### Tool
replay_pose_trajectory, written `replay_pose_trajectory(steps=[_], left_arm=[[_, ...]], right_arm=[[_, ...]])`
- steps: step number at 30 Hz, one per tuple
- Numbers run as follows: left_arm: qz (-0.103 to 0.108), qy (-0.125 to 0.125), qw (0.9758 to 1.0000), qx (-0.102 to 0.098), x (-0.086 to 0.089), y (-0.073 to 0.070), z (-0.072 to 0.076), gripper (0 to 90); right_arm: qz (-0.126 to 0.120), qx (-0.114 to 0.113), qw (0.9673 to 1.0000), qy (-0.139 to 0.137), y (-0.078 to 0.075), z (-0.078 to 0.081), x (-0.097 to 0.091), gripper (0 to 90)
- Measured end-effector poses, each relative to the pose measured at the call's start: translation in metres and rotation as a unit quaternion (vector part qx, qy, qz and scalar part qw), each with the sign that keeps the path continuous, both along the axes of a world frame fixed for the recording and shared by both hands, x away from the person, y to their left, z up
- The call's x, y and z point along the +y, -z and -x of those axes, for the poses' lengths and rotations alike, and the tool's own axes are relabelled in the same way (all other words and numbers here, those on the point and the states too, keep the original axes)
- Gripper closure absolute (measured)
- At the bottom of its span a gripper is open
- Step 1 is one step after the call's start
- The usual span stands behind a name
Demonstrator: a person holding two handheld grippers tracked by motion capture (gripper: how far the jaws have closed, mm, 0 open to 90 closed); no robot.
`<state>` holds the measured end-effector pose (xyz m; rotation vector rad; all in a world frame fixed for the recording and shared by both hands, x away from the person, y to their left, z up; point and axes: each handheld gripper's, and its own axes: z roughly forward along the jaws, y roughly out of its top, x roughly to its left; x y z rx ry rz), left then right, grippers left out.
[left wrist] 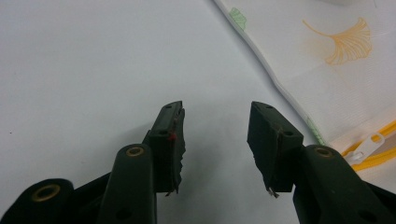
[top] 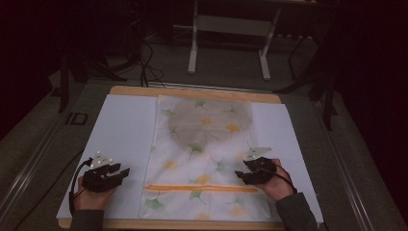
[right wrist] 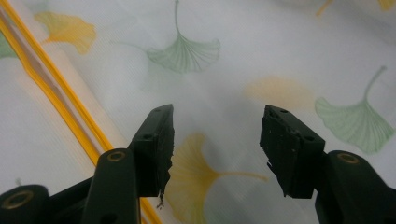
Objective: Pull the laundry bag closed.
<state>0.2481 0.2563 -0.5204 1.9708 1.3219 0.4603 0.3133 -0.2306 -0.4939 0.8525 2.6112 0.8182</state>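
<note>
One mesh laundry bag (top: 204, 154), thin, semi-sheer white fabric w/ green & orange ginkgo-leaf print, lay flat mid-table on a smooth white sheet (top: 122, 134). One orange zipper (top: 202, 188) ran across its near end; a dark round shape showed thru the far half. Two black grippers: left gripper (top: 121, 170) over bare sheet just left of the bag, jaws spread, nothing btwn. Right gripper (top: 242, 175) over the bag's right edge, jaws spread too, empty.
</note>
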Motion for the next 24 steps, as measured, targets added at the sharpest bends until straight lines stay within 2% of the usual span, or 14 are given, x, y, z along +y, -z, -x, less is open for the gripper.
replay_pose_trajectory(steps=[12,22,24], left_arm=[[0.001,0.003,1.0000,0.001,0.001,0.000,0.000,55.9],[-0.002,0.010,0.9999,0.003,0.000,0.001,0.000,56.6],[-0.003,0.010,0.9999,0.004,0.000,0.002,0.000,55.9]], right_arm=[[0.013,-0.001,0.9991,-0.039,-0.007,-0.004,0.025,44.3],[0.014,0.003,0.9973,-0.072,-0.010,-0.005,0.044,45.5],[0.008,0.009,0.9969,-0.078,-0.011,-0.005,0.048,47.5]])
